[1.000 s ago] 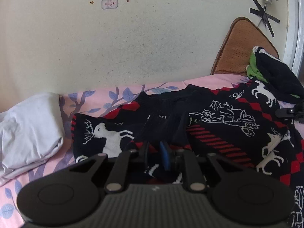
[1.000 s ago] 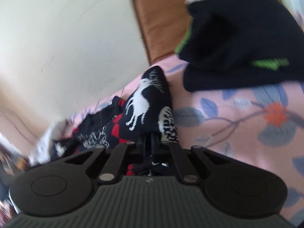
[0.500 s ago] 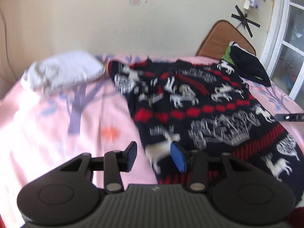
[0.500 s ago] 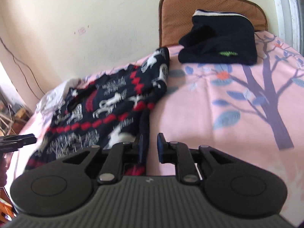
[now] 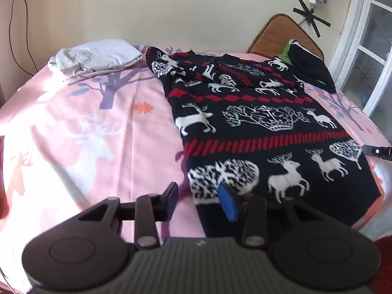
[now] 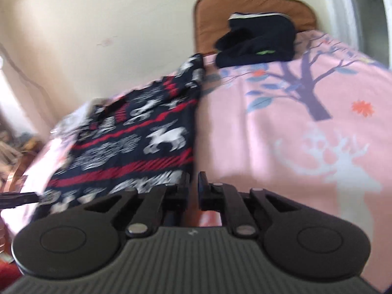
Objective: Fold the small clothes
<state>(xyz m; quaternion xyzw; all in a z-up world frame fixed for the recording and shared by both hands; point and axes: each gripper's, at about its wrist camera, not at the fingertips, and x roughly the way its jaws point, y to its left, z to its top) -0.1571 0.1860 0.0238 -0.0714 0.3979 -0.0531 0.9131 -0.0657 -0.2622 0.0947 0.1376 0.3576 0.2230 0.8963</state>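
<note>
Reindeer sweater now lies spread flat across the right half of the pink bed; a second ago it was bunched up and pinched by both tongs. Left tongs have let go and gape wide over the sweater's near left corner, holding nothing. Right tongs are slightly parted and empty, at the sweater's near right edge.

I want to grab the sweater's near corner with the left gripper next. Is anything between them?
Nothing visible. The left gripper is open right at the near hem of the sweater, one finger over the pink sheet, the other over the knit.
</note>
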